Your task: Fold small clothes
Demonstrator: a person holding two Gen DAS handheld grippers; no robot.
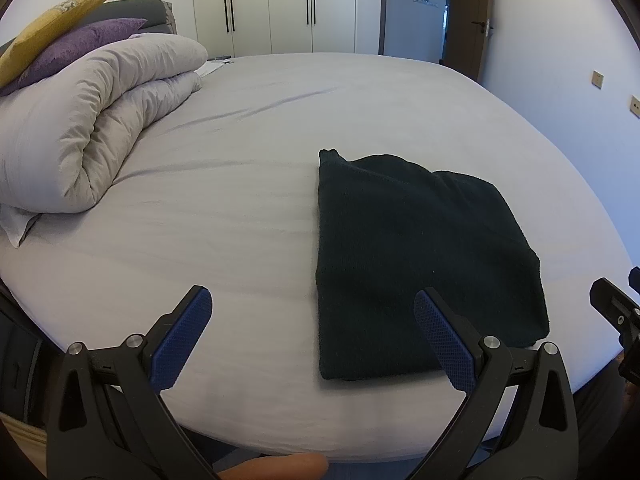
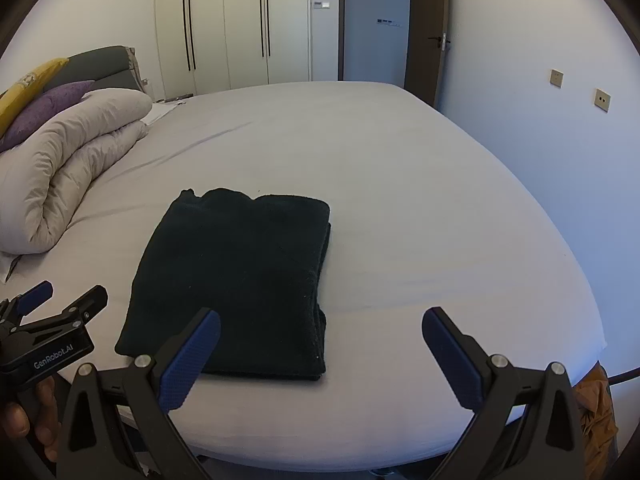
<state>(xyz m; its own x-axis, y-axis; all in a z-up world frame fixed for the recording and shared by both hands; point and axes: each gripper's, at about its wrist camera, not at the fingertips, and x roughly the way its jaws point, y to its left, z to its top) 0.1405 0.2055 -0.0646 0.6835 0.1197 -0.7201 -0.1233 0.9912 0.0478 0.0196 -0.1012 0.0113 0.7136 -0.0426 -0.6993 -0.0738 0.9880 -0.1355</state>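
Garment (image 2: 236, 280), dark, knit-textured, folded into a thick rectangle, lying flat on the grey bed sheet (image 2: 420, 208) near the bed's front edge. Layered edges visible along its right side in the right wrist view. No containers in sight.

Left gripper (image 1: 312, 336): jaws spread wide, nothing between them; its right finger overlaps the garment's near edge in view, contact unclear. Right gripper (image 2: 320, 352): jaws also wide apart, empty, poised over the garment's near right corner.

Rolled duvet (image 1: 92, 120) far left, purple pillow (image 1: 76, 50) and yellow pillow (image 1: 48, 26) stacked on it. Wardrobe (image 2: 228, 24) behind.
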